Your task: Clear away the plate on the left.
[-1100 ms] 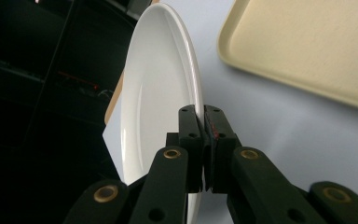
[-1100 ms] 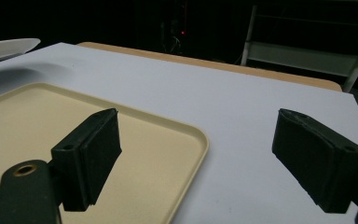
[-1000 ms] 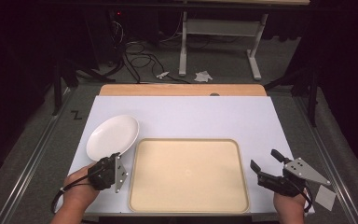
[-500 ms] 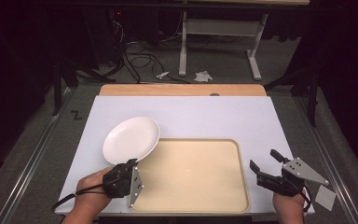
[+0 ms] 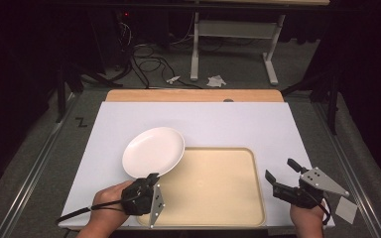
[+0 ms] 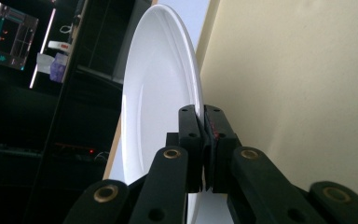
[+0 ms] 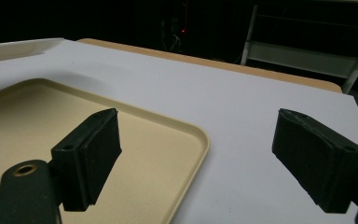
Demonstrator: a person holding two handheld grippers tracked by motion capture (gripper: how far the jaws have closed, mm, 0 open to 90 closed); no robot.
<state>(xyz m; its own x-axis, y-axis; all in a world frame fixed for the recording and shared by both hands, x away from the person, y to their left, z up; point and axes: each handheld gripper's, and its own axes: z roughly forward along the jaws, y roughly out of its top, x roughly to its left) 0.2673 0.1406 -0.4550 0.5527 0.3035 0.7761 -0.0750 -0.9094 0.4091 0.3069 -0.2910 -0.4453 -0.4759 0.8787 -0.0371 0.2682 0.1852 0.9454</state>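
Plate (image 5: pixel 153 150) pinched at its near rim by the left hand-held gripper (image 6: pixel 202 122), lifted and tilted over the tray's (image 5: pixel 213 193) left edge. Best to level it and lower slowly onto the tray (thin rim grip may slip). Right hand-held gripper (image 5: pixel 284 178) rests spread wide on the surface (image 5: pixel 238 124), holding nothing.

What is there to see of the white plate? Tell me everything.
The white plate is round, shallow and glossy, plain, like glazed ceramic or melamine, with a smooth raised rim. It holds nothing. The left gripper is shut on its near rim; in the left gripper view the black jaws pinch the thin edge from both sides. The plate overlaps the beige tray's far left corner. Whether it touches tray or table cannot be told.
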